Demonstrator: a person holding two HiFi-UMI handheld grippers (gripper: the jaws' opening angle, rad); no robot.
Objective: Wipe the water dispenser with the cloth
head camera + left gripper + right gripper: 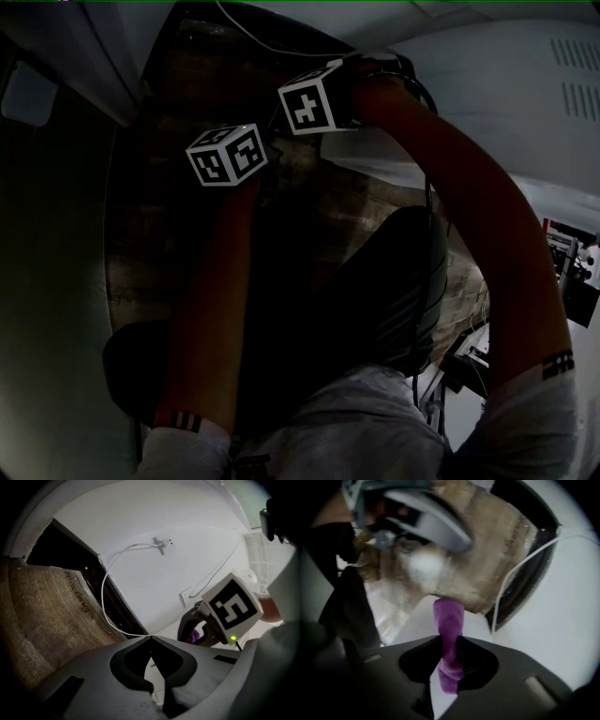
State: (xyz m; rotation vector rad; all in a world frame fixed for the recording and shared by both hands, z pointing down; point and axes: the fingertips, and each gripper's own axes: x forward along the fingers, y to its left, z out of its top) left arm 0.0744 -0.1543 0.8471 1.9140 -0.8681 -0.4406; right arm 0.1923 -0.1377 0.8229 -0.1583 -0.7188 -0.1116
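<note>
Right gripper view: right hand-held gripper (449, 640) clamps purple cloth (448, 616); left hand-held gripper (151, 640) closed.

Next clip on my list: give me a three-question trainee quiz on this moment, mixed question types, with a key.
1. Multiple choice: what is between the jaws of the right gripper? A) nothing B) a purple cloth C) a cup
2. True or false: the left gripper is shut with nothing in it.
3. Fill in: in the left gripper view, a thin white ___ curves across the white surface.
Key: 1 B. 2 true. 3 cable.
</note>
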